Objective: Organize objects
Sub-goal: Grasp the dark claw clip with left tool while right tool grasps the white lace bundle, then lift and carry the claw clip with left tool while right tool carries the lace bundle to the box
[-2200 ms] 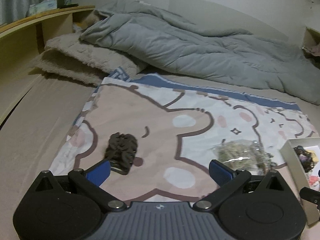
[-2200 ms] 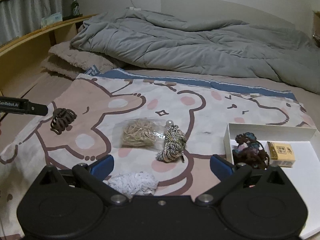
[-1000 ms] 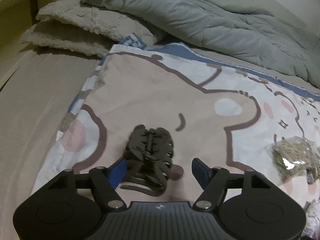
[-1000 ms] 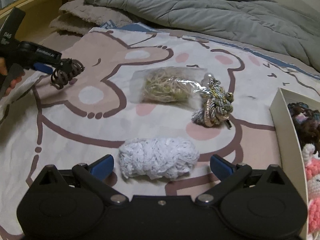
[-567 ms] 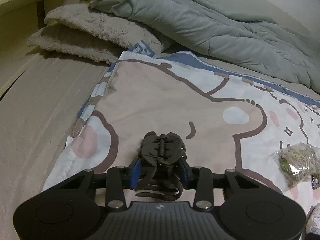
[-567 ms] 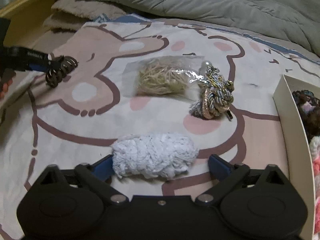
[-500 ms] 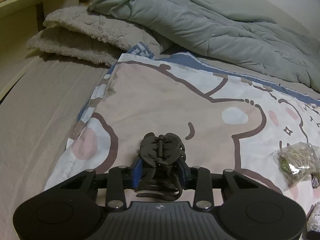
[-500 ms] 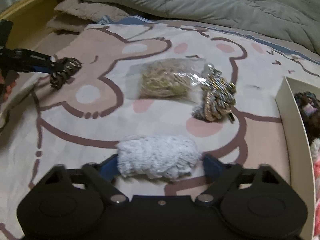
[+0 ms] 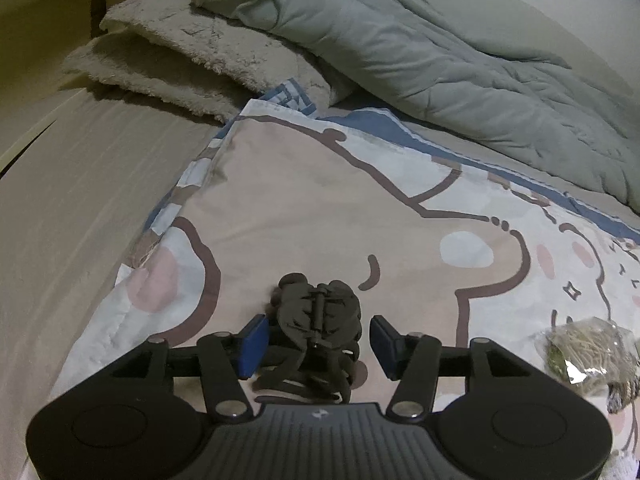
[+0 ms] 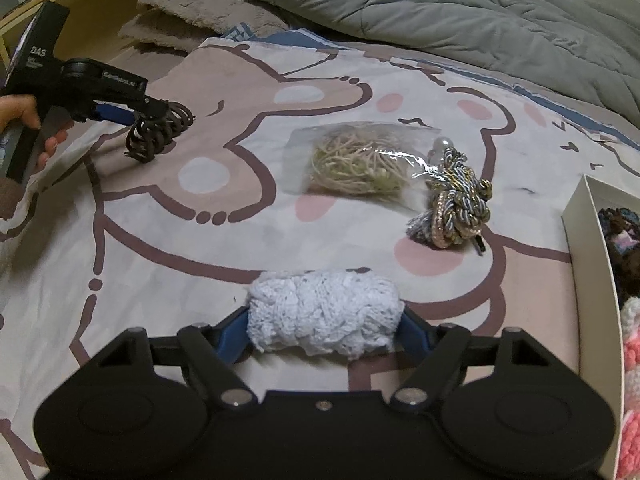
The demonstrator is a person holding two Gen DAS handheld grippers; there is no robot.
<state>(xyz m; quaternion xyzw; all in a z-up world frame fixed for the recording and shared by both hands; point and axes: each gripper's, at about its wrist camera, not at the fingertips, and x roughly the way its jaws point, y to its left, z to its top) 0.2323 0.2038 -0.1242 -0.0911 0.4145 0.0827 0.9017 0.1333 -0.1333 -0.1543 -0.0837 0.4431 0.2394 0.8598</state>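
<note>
A dark brown hair claw clip (image 9: 320, 320) lies on the bear-print sheet (image 9: 320, 200) between the blue pads of my left gripper (image 9: 318, 340). The jaws are opening, and a gap shows on each side of the clip. From the right wrist view, the left gripper (image 10: 136, 114) sits at the far left, with the clip (image 10: 158, 136) tilted at its tip. My right gripper (image 10: 324, 332) is closing on a white lace bundle (image 10: 324, 320), both pads pressed against its ends.
A clear bag of rubber bands (image 10: 356, 164) and a braided cord knot (image 10: 456, 212) lie mid-sheet. A white box (image 10: 588, 240) holding yarn items stands at the right. A grey duvet (image 9: 440, 60) and fluffy pillows (image 9: 180, 52) lie behind. A hand (image 10: 24, 116) holds the left gripper.
The left jaws closed onto the claw clip and have since spread apart from it. The right jaws came in from wide open onto the white lace bundle.
</note>
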